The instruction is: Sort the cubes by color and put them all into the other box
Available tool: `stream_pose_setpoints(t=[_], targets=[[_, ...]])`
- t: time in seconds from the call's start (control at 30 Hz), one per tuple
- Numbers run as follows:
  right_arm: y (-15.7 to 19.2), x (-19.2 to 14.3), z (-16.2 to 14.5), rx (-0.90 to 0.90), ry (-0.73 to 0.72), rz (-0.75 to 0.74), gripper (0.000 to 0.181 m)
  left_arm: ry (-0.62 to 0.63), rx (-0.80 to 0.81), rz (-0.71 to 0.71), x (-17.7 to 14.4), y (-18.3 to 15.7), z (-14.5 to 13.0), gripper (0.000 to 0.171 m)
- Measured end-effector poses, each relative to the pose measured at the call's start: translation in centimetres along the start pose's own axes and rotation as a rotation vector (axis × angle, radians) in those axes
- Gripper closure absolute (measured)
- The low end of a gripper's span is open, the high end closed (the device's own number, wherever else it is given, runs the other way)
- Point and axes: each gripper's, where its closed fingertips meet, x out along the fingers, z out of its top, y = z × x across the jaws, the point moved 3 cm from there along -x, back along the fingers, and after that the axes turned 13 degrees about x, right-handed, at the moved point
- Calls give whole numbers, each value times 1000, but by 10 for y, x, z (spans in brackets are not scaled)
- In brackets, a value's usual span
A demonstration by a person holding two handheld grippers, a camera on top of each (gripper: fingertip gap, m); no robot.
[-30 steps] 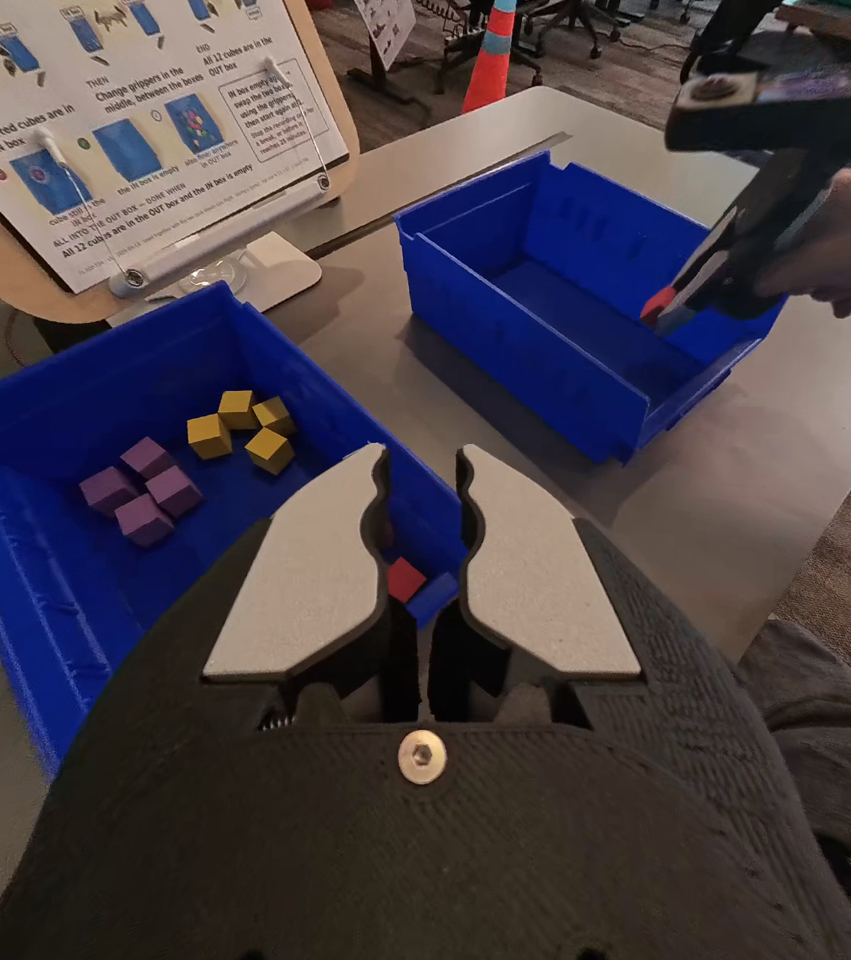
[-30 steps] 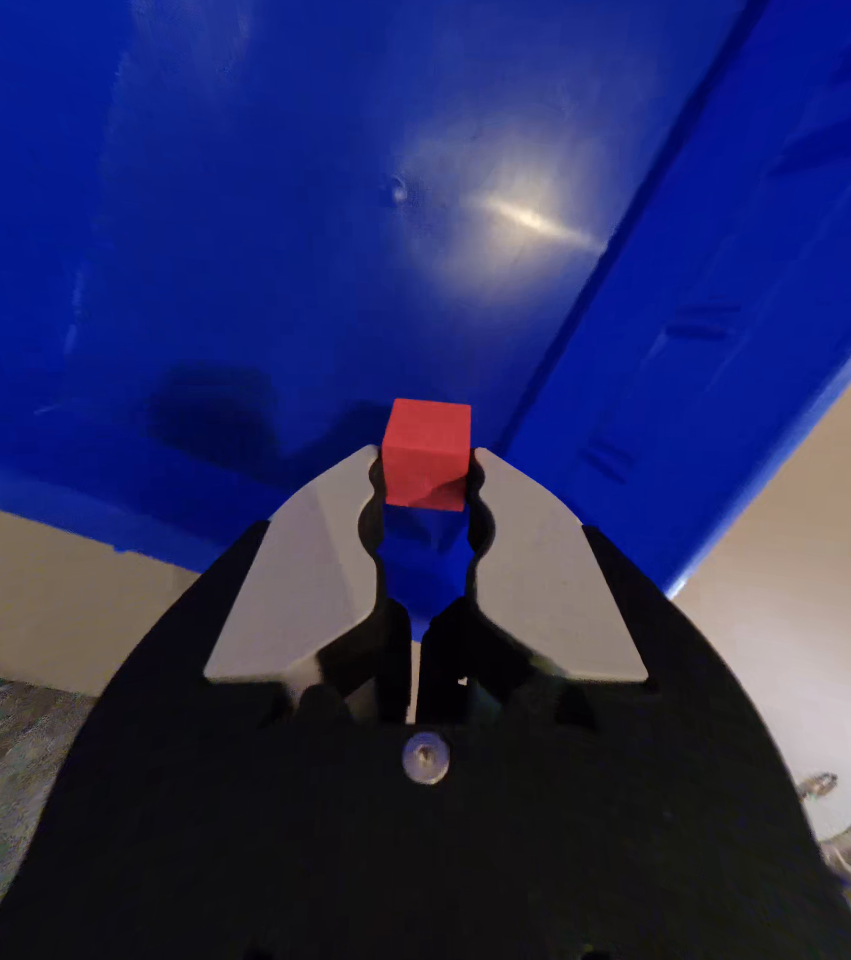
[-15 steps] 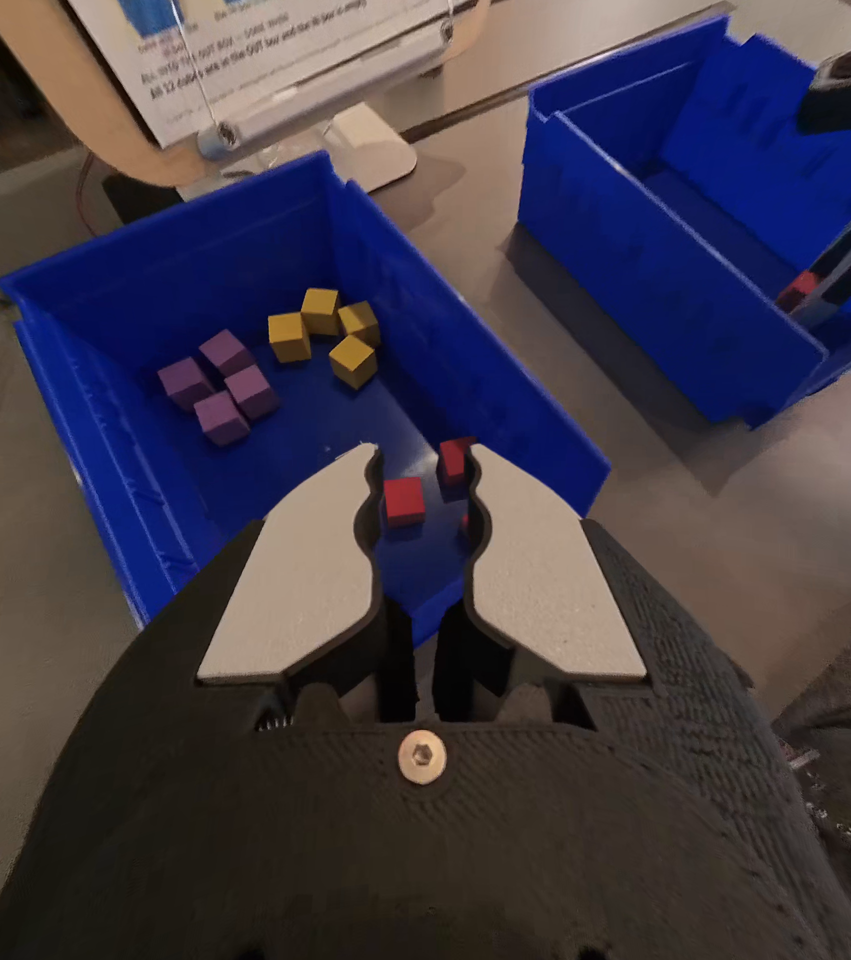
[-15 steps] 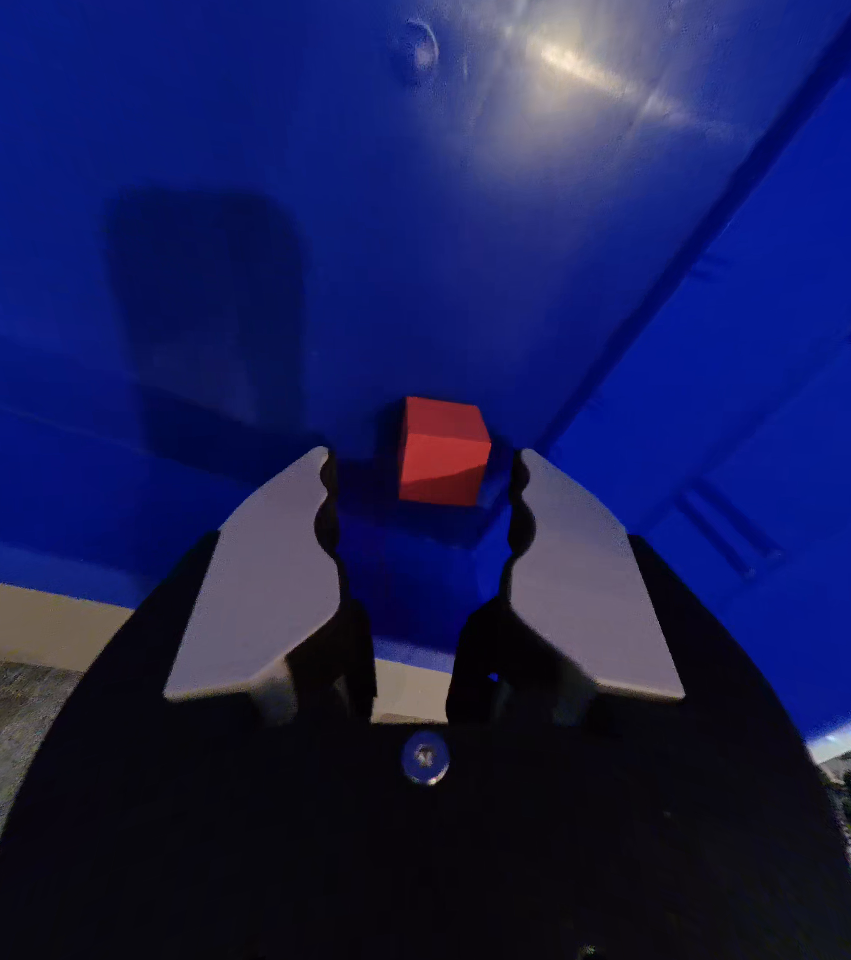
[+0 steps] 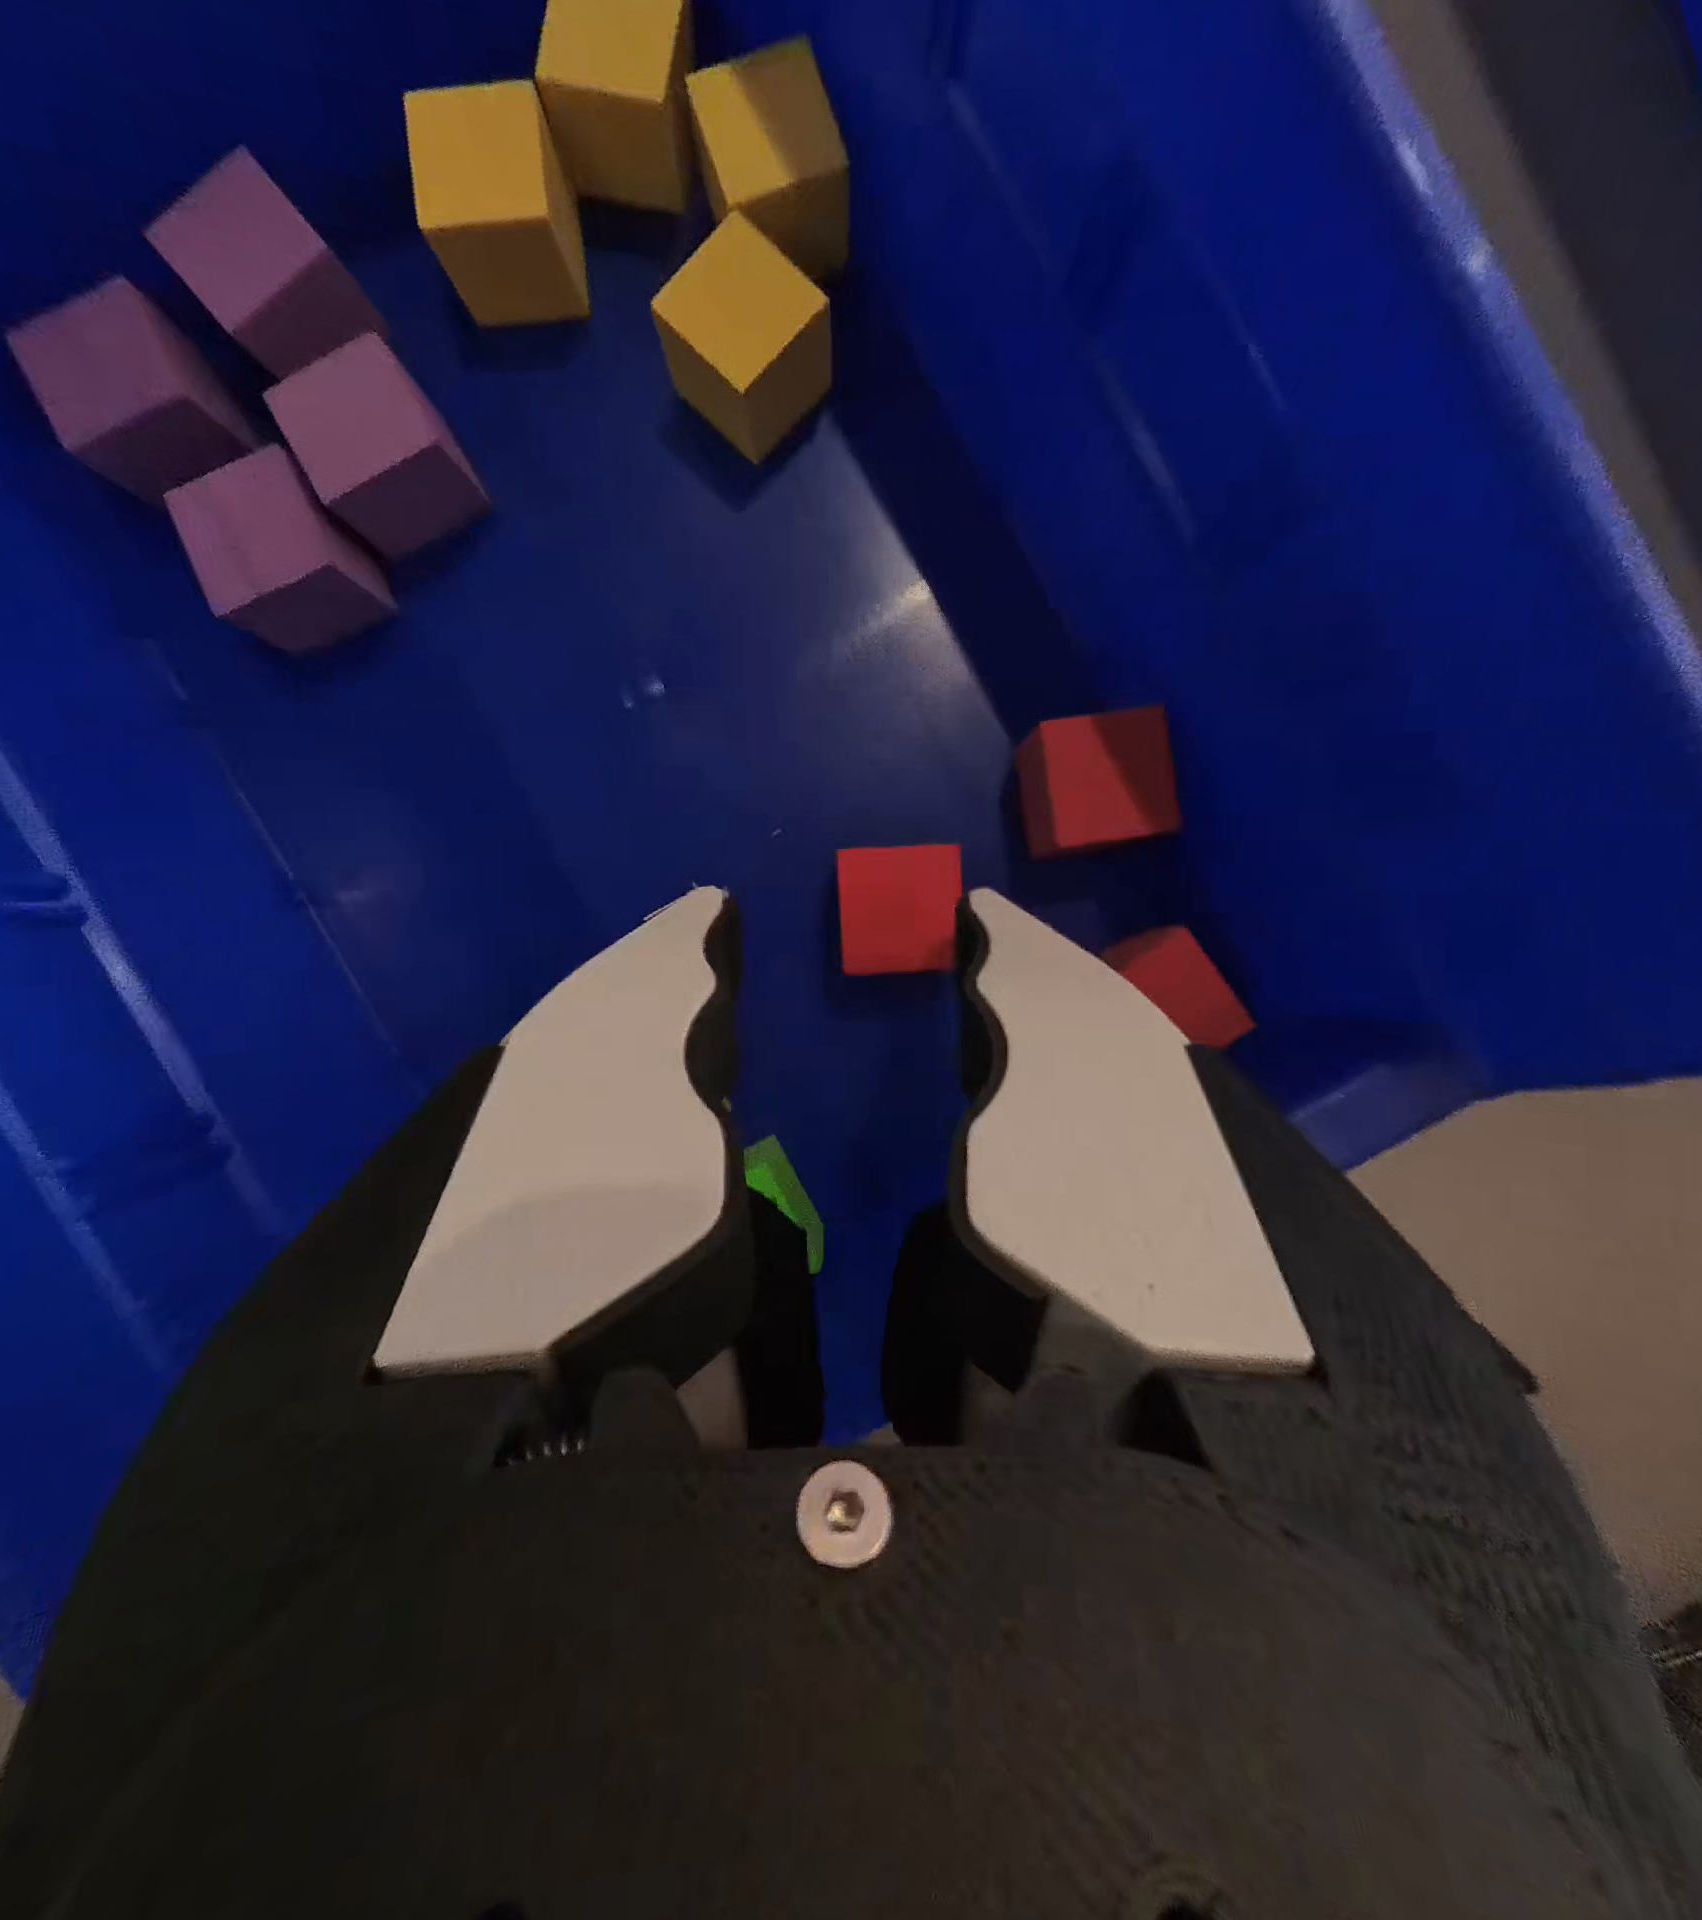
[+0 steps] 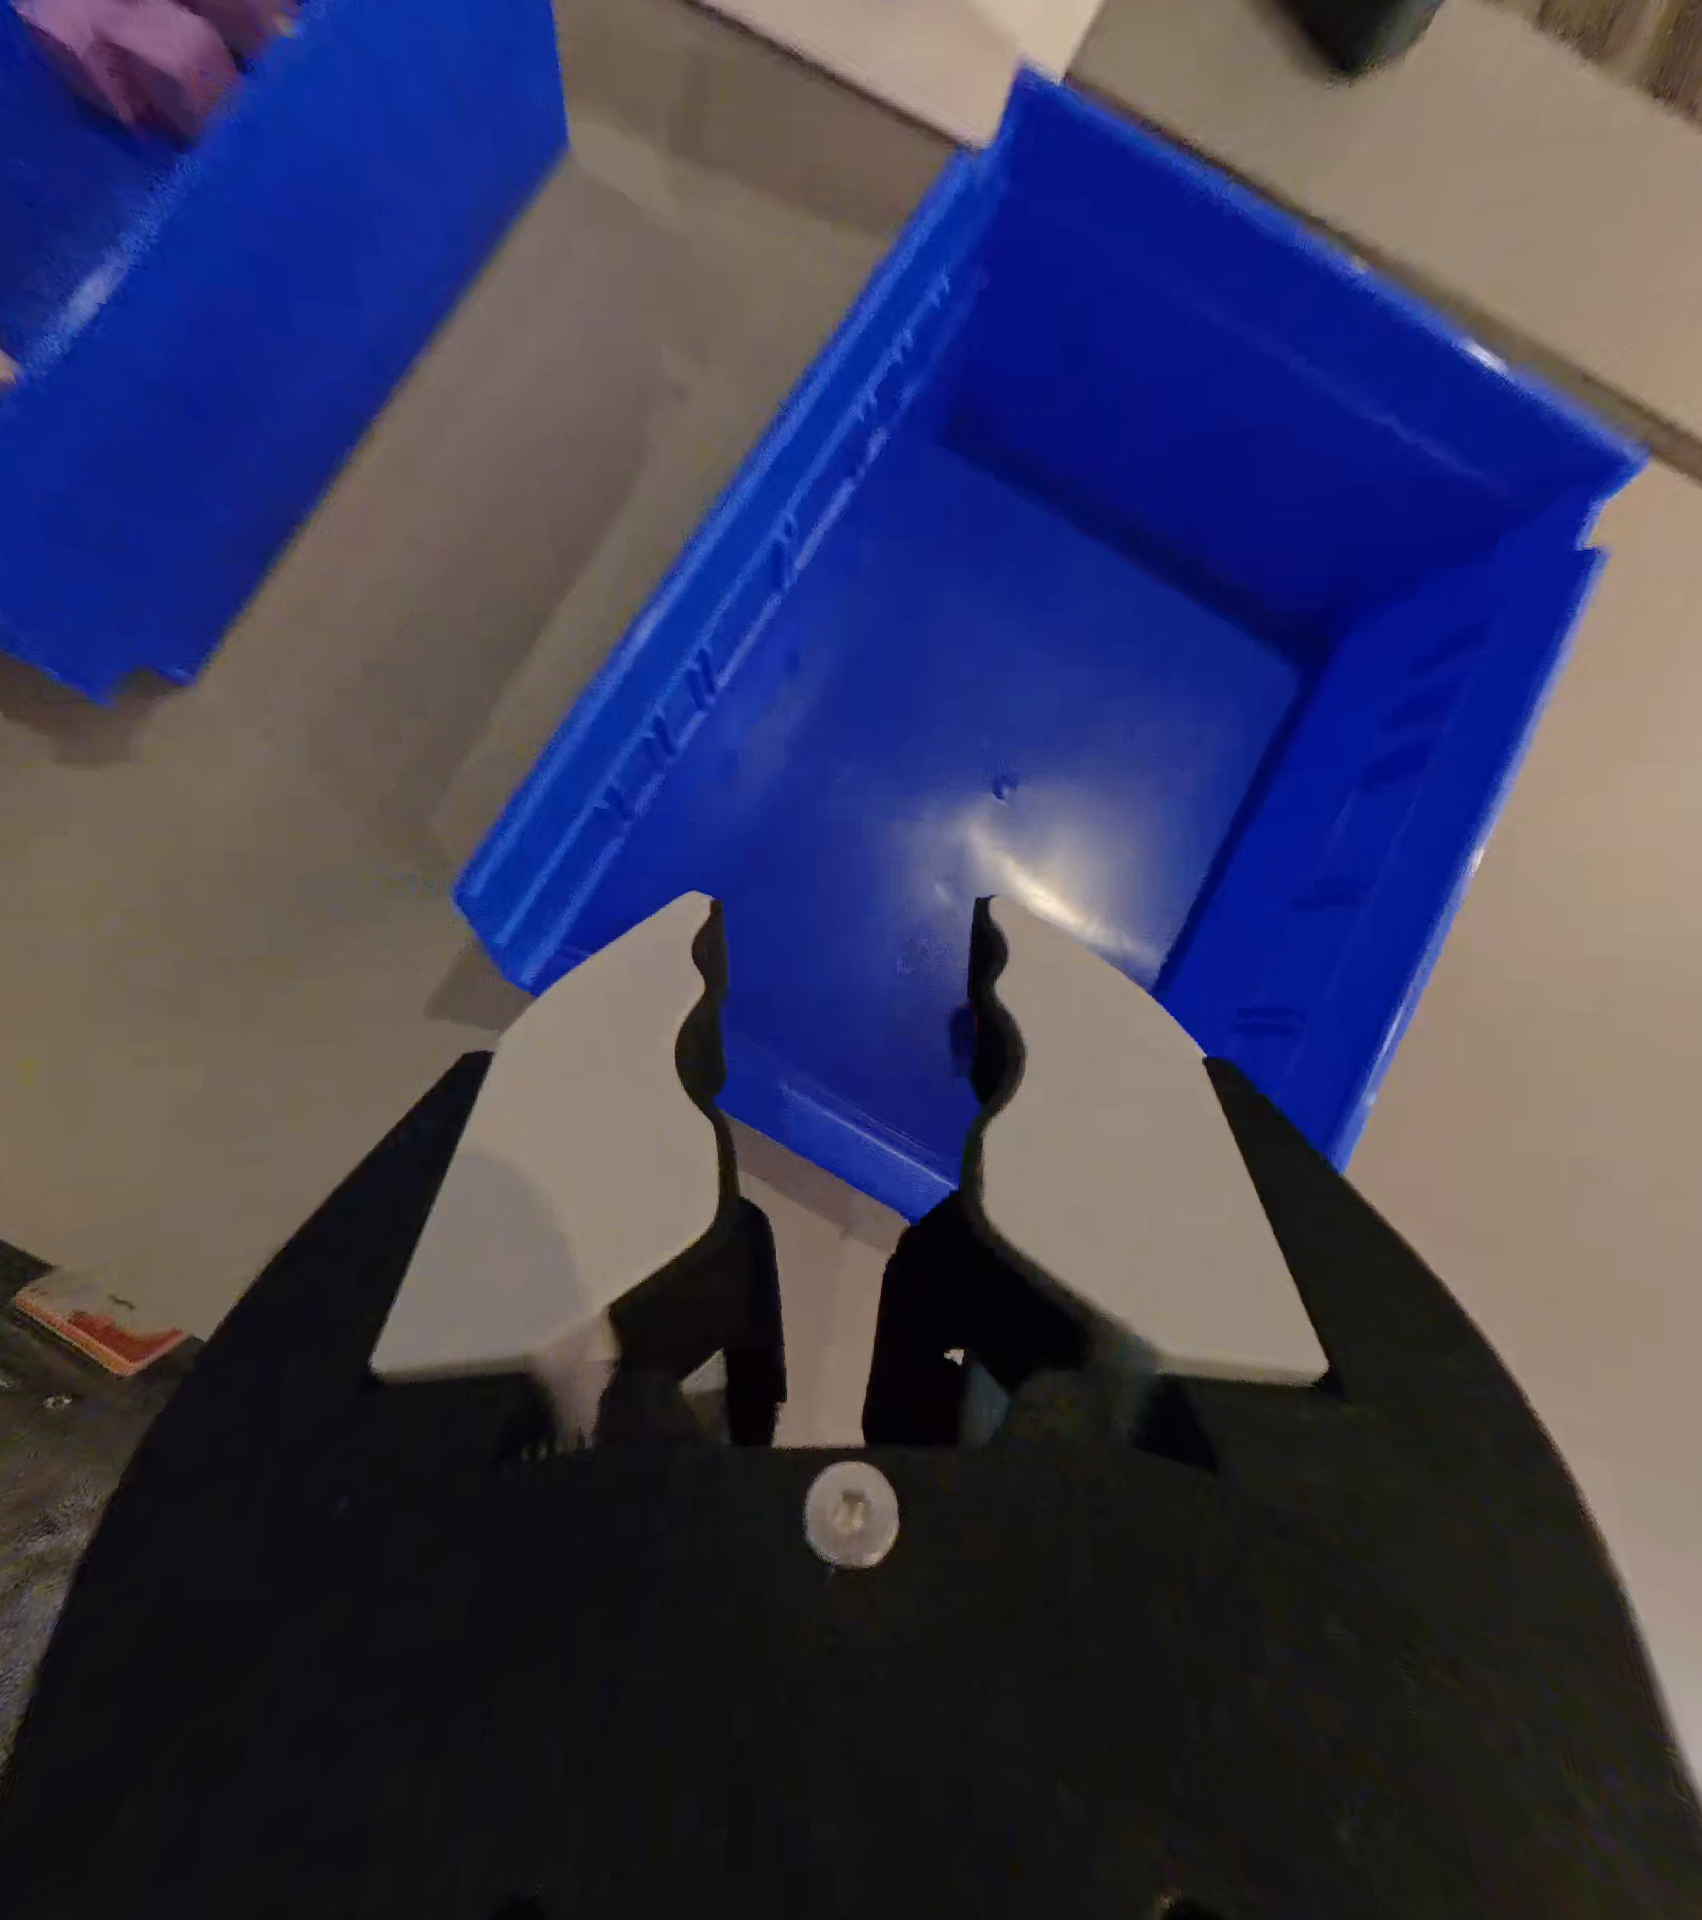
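Right gripper [image 6: 842, 914] risen above blue bin [image 6: 1429, 727], jaws parted, empty

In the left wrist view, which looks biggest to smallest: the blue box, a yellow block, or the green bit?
1. blue box, which fills most of the view
2. yellow block
3. green bit, mostly hidden behind the left gripper, so its real size is unsure

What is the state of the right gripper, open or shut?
Open. The fingertips of the right gripper stand apart; only the blue bin shows between them.
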Motion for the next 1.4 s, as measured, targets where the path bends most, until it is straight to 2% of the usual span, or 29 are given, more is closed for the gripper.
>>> stream_pose_setpoints(t=[0.17,0.27,0.3,0.37,0.47,0.53,0.63,0.7,0.77,0.8,0.87,1.0,1.1,1.27,1.4], targets=[[18,0,-6,-29,-31,56,140,71,-19,-67,19,-8,-1,126],[24,8,-11,-34,-28,83,140,190,2,-38,31,-8,-12,126],[26,11,-13,-36,-20,91,140,190,-4,-47,33,-10,-13,125],[27,16,-18,-35,-10,96,140,170,-9,-66,33,-10,-11,142],[29,19,-21,-29,-12,112,140,166,-36,-79,32,-7,-11,142],[31,19,-20,-31,-24,121,141,99,-71,-107,27,-4,-7,142],[41,17,-15,-57,-65,148,146,-109,-152,-211,0,-2,10,142],[58,18,-11,-118,-115,214,147,-323,-233,-390,-29,-9,25,142],[86,18,-5,-249,-216,311,149,-548,-313,-645,-67,-20,39,142],[102,16,-1,-326,-293,350,148,-633,-340,-767,-85,-26,43,142],[135,11,7,-444,-447,418,146,-727,-353,-944,-109,-39,46,143],[187,1,23,-610,-639,511,137,-764,-323,-1172,-131,-74,48,143],[208,-1,30,-712,-682,532,133,-746,-289,-1296,-140,-96,52,143],[221,-2,32,-837,-705,496,149,-714,-262,-1372,-142,-111,54,143],[218,-1,33,-831,-685,474,153,-729,-279,-1399,-140,-112,57,142]])
